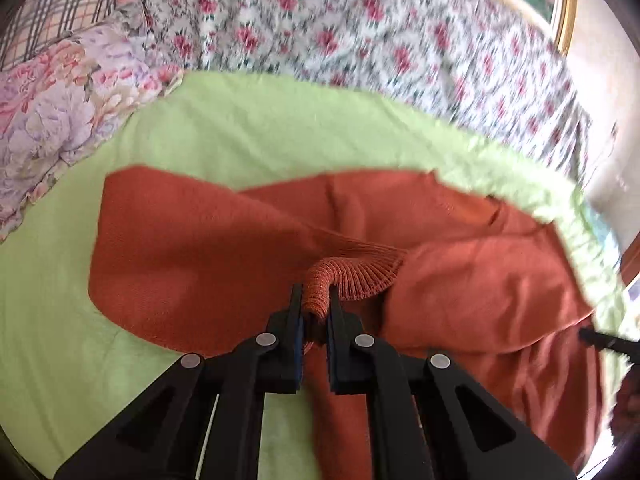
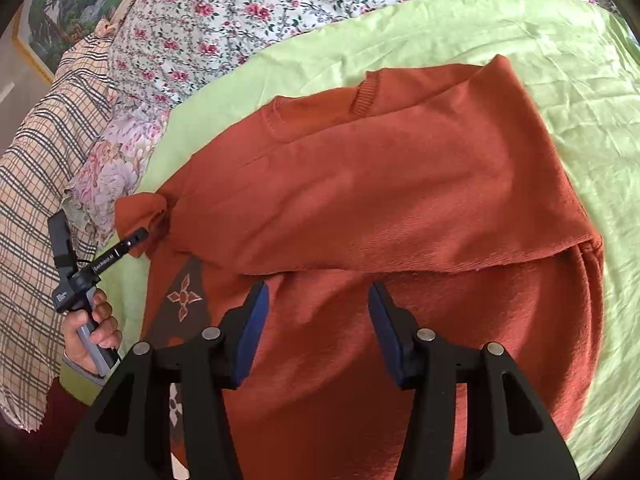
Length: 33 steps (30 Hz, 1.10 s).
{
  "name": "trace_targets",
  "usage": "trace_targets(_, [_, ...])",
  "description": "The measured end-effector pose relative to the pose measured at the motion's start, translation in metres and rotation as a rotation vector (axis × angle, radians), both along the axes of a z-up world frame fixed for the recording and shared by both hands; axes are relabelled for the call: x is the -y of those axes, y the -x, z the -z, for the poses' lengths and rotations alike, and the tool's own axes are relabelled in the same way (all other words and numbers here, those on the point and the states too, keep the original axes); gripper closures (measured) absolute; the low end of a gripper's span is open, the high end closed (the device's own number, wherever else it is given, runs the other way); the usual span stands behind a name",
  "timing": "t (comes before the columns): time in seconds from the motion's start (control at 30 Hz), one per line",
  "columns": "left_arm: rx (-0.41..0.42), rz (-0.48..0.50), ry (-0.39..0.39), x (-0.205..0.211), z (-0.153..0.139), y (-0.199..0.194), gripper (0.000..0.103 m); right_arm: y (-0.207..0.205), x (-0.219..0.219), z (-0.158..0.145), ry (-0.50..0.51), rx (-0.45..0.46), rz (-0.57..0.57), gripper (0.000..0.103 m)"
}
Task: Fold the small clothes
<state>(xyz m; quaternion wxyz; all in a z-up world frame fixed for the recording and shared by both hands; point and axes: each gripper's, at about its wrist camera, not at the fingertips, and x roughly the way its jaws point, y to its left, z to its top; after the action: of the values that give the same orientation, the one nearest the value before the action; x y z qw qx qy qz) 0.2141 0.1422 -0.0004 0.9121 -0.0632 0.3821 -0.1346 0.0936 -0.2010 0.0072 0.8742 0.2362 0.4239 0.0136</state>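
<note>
The left gripper [image 1: 316, 312] is clamped tight on the ribbed cuff [image 1: 352, 276] of a rust-orange sweater [image 2: 400, 200], the knit bunched into a small roll between its jaws. The right gripper [image 2: 318, 320] hangs over the lower part of the sweater with its blue pads [image 2: 252, 332] standing apart, nothing between them.

The sweater lies spread on a pale green sheet [image 2: 560, 80], one sleeve folded across the body. It looks soft, light and floppy: thick brushed cotton that should drape wherever it is lifted and sag between two holds. The ribbed bands at cuff, neck [image 2: 364, 98] and hem are denser and springier, so I judge them the surest places to pinch; the flat body cloth would likely gather and slip. A dark strip with a pale flower-shaped pattern [image 2: 184, 298] shows near the left edge.

Farther off, a person's hand [image 2: 96, 332] holds the left tool's handle. Beyond the sheet lie a rose-print cover [image 2: 240, 12], a pastel floral pillow [image 1: 60, 100] and checked cloth [image 2: 36, 184]. A gold-framed picture [image 2: 60, 4] stands behind.
</note>
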Motion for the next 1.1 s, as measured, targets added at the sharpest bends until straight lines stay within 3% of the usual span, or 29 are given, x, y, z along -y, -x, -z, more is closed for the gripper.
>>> trace_targets(0.13, [0.057,0.055,0.117,0.03,-0.034,0.007,0.097,0.006,-0.001,-0.009,-0.01,0.039,-0.003,0.05])
trace_targets(0.3, [0.079,0.209,0.186,0.117,-0.054,0.003,0.097,0.015,0.015,-0.015,-0.024,0.075,0.033,0.05])
trace_targets(0.47, [0.057,0.351,0.181,0.209,-0.04,-0.001,0.097,0.03,0.044,-0.014,-0.053,0.089,0.105,0.05])
trace_targets(0.63, [-0.032,0.399,0.14,0.268,0.003,-0.011,0.096,0.04,0.069,-0.008,-0.067,0.082,0.162,0.05])
trace_targets(0.8, [-0.101,0.414,0.132,0.269,0.03,-0.012,0.091,0.04,0.079,-0.005,-0.077,0.078,0.184,0.05])
trace_targets(0.83, [-0.108,0.414,0.133,0.265,0.03,-0.011,0.083,0.038,0.078,-0.005,-0.073,0.076,0.182,0.05])
trace_targets(0.97, [-0.087,0.4,0.14,0.24,0.02,0.001,0.067,0.023,0.071,-0.002,-0.047,0.072,0.139,0.05])
trace_targets(1.1, [-0.052,0.357,0.117,0.197,0.007,0.023,0.062,0.003,0.062,0.001,-0.024,0.055,0.086,0.05])
